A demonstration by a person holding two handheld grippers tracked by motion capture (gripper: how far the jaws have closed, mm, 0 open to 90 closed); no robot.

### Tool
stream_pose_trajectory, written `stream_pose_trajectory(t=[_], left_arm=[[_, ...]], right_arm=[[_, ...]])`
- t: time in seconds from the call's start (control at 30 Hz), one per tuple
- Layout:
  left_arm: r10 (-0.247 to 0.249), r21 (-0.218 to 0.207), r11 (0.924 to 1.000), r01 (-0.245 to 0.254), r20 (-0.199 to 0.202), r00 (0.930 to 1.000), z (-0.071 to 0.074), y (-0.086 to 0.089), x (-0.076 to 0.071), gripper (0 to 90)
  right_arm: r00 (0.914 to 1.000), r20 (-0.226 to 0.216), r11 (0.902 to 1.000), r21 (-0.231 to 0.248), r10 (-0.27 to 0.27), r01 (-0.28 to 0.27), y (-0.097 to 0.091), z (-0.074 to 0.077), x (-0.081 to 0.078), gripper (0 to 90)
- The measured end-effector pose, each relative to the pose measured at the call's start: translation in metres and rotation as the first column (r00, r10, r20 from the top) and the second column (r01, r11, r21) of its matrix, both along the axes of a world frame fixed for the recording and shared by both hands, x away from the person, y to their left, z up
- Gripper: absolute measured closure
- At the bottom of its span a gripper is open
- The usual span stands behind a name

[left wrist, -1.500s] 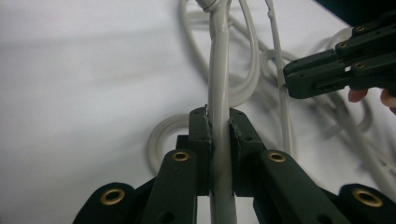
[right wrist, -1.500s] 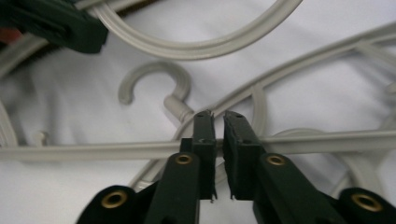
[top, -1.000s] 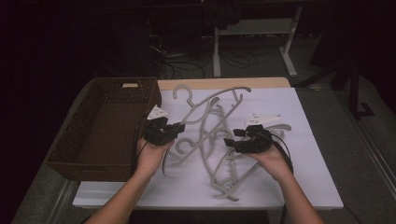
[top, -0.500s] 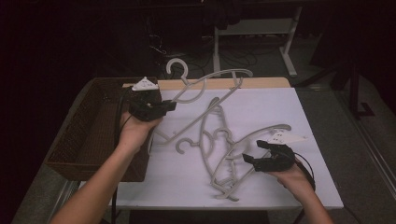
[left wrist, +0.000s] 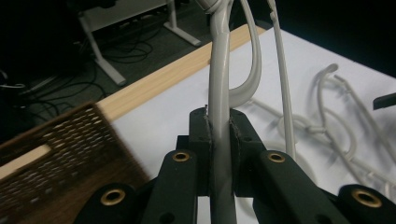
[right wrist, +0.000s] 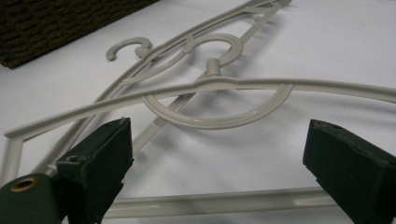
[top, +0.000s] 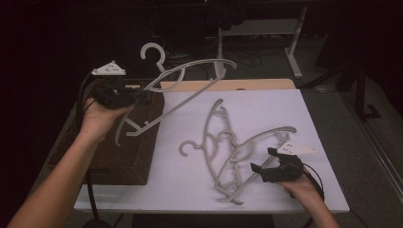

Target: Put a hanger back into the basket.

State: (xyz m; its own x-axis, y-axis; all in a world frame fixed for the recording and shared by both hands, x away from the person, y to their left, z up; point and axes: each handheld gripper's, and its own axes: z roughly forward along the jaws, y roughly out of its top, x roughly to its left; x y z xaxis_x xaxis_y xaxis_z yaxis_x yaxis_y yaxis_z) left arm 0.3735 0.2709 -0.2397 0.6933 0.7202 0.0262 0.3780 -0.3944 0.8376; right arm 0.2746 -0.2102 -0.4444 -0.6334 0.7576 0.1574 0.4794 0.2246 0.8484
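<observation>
Pale grey moulded plastic is seen clamped between the black jaws of the left gripper (left wrist: 219, 140): a grey plastic clothes hanger (top: 183, 90) is gripped on one narrow bar and held in the air over the dark brown woven wicker basket (top: 142, 156) at the left of the table. The hanger hangs tilted, hook uppermost, its long arm reaching out over the white table covering (top: 266, 102).

The right gripper (top: 266, 164) is held low over the table with its jaws spread wide and nothing between them, just beside the two remaining grey plastic hangers (top: 228, 147), which lie overlapped on the covering.

Risks are judged as follows. The grip is taken on a single smooth, thin bar well off the hanger's middle, so rotation or slipping within the pads is likely if the hanger is swung. The protruding hook and long arm could catch on the basket rim during lowering. The two lying hangers are interlaced, so lifting one is likely to drag the other.

The hangers are rigid, glossy and ribbed, with curved inner loops. The basket is rectangular and coarse-woven. A pale wooden table edge (top: 228, 84) is exposed at the far side.
</observation>
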Motion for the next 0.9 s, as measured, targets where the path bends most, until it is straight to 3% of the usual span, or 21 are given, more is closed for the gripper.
stream_pose_trajectory(t=[0.23,0.37,0.5,0.73,0.9], left_arm=[[0.048,0.048,0.9977,-0.049,0.010,0.9988,0.004,0.049,-0.002,82.1],[0.110,0.099,0.9888,-0.112,0.022,0.9937,0.002,0.076,-0.004,82.1],[0.152,0.119,0.9811,-0.152,0.016,0.9883,-0.004,0.103,-0.006,82.1],[0.231,0.124,0.9654,-0.229,0.002,0.9730,-0.021,0.146,-0.009,82.1],[0.288,0.148,0.9473,-0.284,-0.008,0.9576,-0.032,0.172,-0.013,82.1]], right_arm=[[0.9999,-0.011,0.9999,-0.013,0.000,0.000,0.001,-0.003,0.003,4.7],[1.0000,-0.007,0.9995,-0.031,-0.001,0.001,0.002,-0.003,0.003,4.6],[1.0000,-0.006,0.9994,-0.034,-0.006,0.005,0.002,-0.003,0.003,4.6],[0.9999,-0.006,0.9991,-0.042,-0.009,0.009,0.003,-0.004,0.005,4.6],[0.9999,-0.003,0.9988,-0.047,-0.014,0.014,0.003,-0.004,0.005,4.6]])
